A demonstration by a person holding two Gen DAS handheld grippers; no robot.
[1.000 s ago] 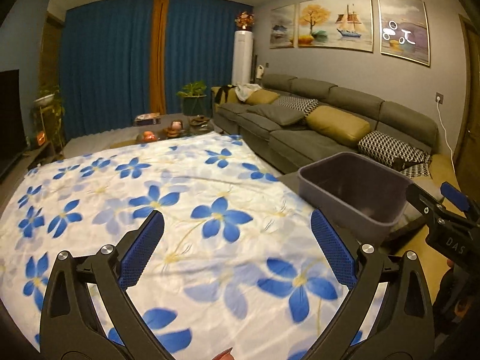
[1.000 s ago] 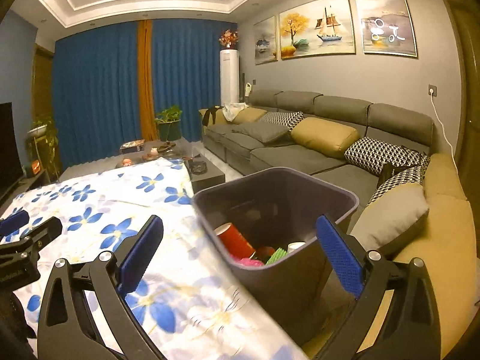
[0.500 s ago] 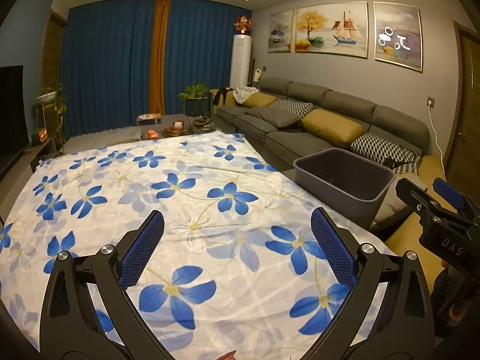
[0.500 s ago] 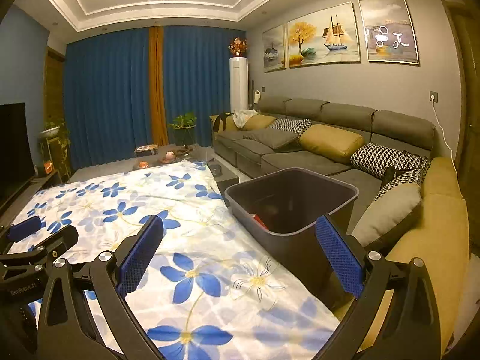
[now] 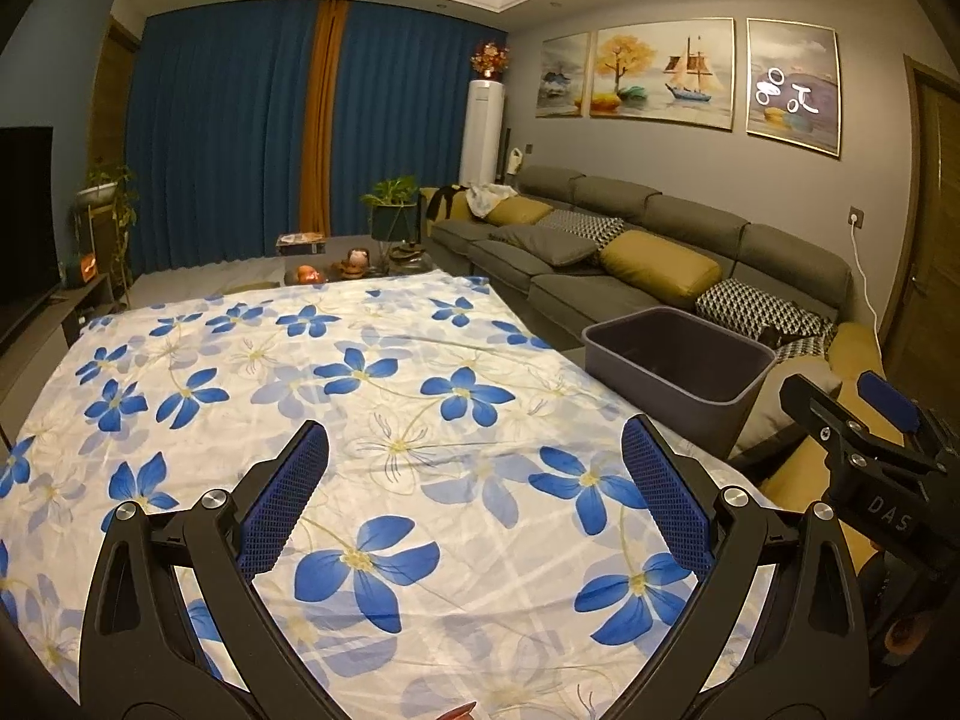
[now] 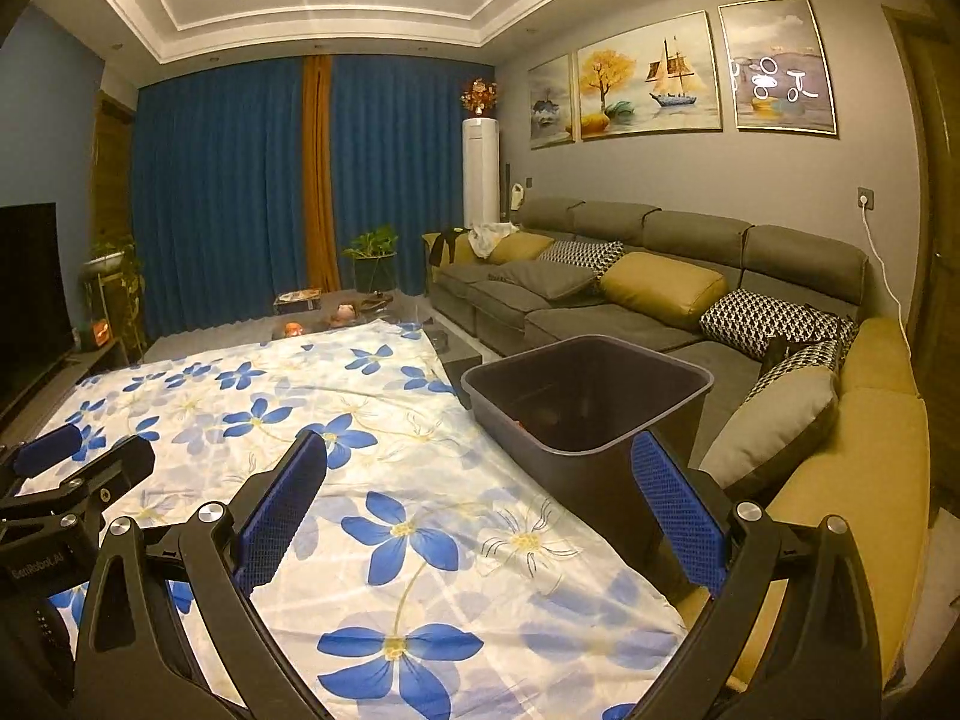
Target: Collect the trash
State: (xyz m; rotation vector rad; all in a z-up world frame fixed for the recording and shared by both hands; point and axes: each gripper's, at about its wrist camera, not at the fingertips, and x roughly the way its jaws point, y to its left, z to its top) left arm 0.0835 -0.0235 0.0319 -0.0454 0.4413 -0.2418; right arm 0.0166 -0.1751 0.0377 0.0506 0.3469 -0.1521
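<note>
Both grippers have been drawn back and raised since a second ago, so that far more of the flowered cloth (image 5: 420, 372) is seen and the grey bin (image 6: 591, 414) is shown smaller and farther off in each view.

In the left wrist view the left gripper (image 5: 474, 468) is held over the lower middle of the cloth, its blue-padded fingers (image 5: 282, 504) spread wide with nothing between them. The bin (image 5: 678, 360) is seen at the right centre of that frame, beside the right edge of the cloth and in front of the grey sofa (image 5: 660, 252). The right gripper (image 5: 870, 420) is seen at the lower right edge.

In the right wrist view the right gripper (image 6: 480, 480) is likewise spread wide and nothing is gripped. The bin is placed at the centre right of the frame, just above the right finger; a small patch of red is glimpsed low inside it, but what lies there cannot be made out. The left gripper (image 6: 66, 468) is seen at the lower left edge. Blue curtains (image 6: 240, 192) are seen at the upper left, framed paintings (image 6: 648, 78) at the upper right.
</note>
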